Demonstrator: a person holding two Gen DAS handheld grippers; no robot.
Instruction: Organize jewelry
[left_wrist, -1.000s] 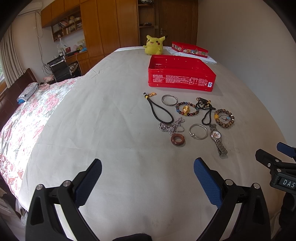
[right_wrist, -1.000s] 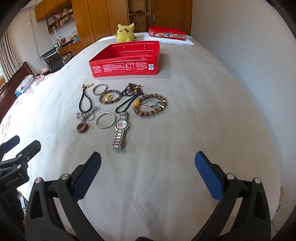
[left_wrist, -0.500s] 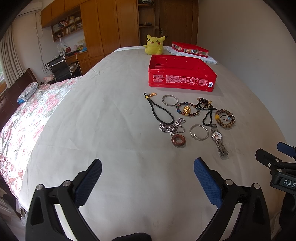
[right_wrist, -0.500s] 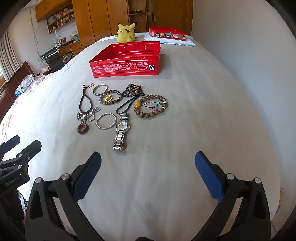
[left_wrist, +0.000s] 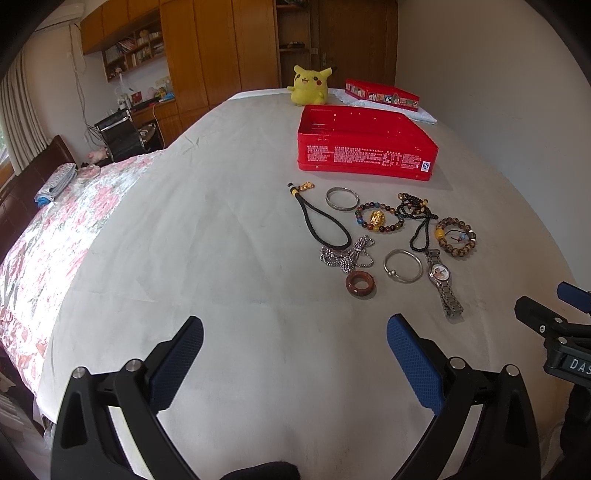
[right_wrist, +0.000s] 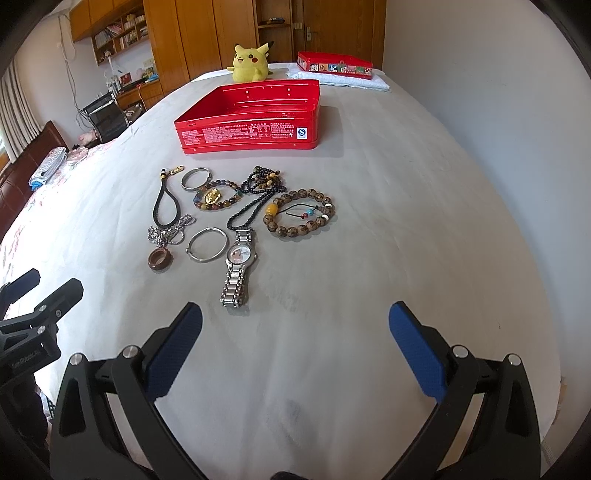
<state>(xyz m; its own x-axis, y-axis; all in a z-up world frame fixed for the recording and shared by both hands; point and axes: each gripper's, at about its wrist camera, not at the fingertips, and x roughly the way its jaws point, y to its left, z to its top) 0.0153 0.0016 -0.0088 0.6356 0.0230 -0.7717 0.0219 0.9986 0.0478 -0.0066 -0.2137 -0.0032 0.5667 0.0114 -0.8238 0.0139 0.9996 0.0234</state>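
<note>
— Where were your tongs?

— I had both sets spread wide and holding nothing. The left tongs (left_wrist: 294, 328) hovered over bare sheet on the near side of the jewelry; the right tongs (right_wrist: 295, 317) hung just short of the wristwatch (right_wrist: 238, 267), whose band end lay nearest to me.

— And the jewelry, taking the red tin (right_wrist: 251, 122) as your mark?

— Everything lay on the bed (right_wrist: 406, 221) on my side of the tin, which sat open with nothing visible inside. Closest to the tin I saw the black cord loop (right_wrist: 165, 203), a silver bangle (right_wrist: 195, 178), the multicolour bead bracelet (right_wrist: 216, 196) with a gold charm, and a heap of dark beads (right_wrist: 264, 181). Further from it lay the brown wooden bead bracelet (right_wrist: 300, 218), a silver ball chain (right_wrist: 168, 230), a thin silver ring bangle (right_wrist: 207, 244) and a brown wooden ring (right_wrist: 160, 259).

— Anything past the tin?

— A yellow plush toy (right_wrist: 249, 62), and a second red tin (right_wrist: 334, 68) on a folded white cloth.
</note>
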